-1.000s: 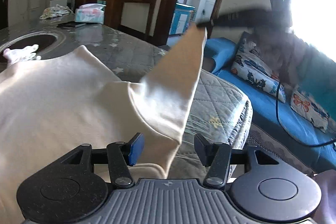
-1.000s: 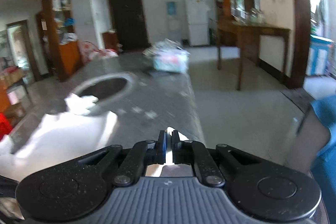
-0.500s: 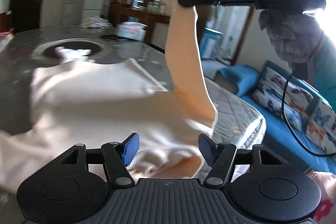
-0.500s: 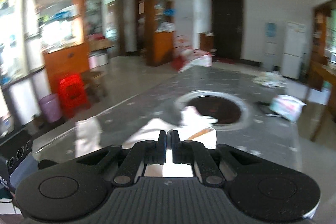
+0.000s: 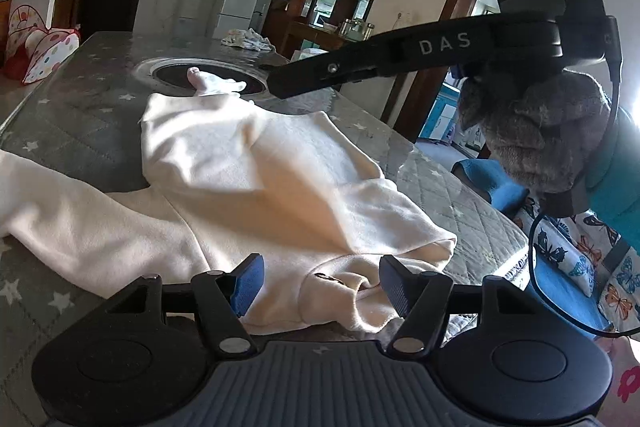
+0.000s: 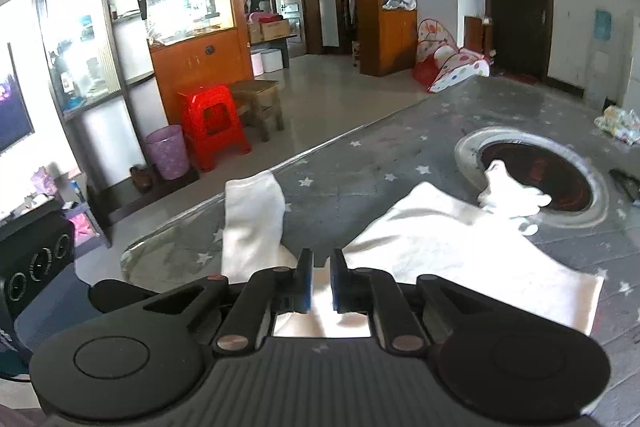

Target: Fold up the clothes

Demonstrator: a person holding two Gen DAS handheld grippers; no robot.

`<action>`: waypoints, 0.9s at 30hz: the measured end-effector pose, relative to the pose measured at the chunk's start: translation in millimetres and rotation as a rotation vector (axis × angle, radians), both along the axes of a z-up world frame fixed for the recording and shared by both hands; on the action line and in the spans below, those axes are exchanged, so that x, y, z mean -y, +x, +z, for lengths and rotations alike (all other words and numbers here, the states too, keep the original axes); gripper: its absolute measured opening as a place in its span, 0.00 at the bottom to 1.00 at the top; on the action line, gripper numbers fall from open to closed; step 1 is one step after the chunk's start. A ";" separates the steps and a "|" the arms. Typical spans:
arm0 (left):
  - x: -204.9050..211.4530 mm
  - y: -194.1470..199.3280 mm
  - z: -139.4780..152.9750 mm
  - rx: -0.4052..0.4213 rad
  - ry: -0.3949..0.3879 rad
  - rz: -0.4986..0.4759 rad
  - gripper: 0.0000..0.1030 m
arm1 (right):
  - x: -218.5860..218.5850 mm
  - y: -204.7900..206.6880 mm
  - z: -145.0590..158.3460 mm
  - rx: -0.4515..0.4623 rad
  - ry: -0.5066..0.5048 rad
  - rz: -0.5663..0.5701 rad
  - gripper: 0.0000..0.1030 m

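Note:
A cream long-sleeved top (image 5: 256,179) lies on the grey star-print table (image 5: 80,131). Its right sleeve is folded across the body and its left sleeve stretches off to the left. My left gripper (image 5: 320,281) is open and empty, low over the collar at the near edge. My right gripper (image 6: 320,277) hovers above the top (image 6: 460,247); its jaws stand slightly apart with nothing between them. It also shows in the left wrist view (image 5: 280,83), above the garment. The other sleeve (image 6: 252,223) lies toward the table's left edge.
A round sunken hob (image 6: 536,175) sits in the table beyond the top, with a small white cloth (image 6: 508,193) on its rim. A blue sofa with cushions (image 5: 568,259) stands right of the table. A red stool (image 6: 214,125) and purple bin (image 6: 166,151) stand on the floor.
My right gripper swung the raised sleeve over the top's body, then let it go; the sleeve now lies flat. The jaws have parted slightly. My left gripper stayed open.

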State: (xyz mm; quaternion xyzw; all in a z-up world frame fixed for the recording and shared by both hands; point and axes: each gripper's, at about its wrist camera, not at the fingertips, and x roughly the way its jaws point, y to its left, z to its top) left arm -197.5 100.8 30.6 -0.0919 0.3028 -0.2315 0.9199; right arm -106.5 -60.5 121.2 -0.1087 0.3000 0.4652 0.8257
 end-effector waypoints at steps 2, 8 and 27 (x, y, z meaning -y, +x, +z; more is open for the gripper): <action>-0.7 1.3 1.1 0.001 -0.001 0.003 0.65 | 6.7 1.3 -0.3 0.003 -0.011 -0.009 0.13; -1.4 5.3 5.6 0.008 -0.006 0.009 0.65 | 46.0 13.5 -18.2 0.006 -0.134 -0.076 0.13; 4.3 55.5 -4.8 -0.092 0.044 0.069 0.63 | 103.8 31.5 -75.5 -0.071 -0.199 -0.182 0.20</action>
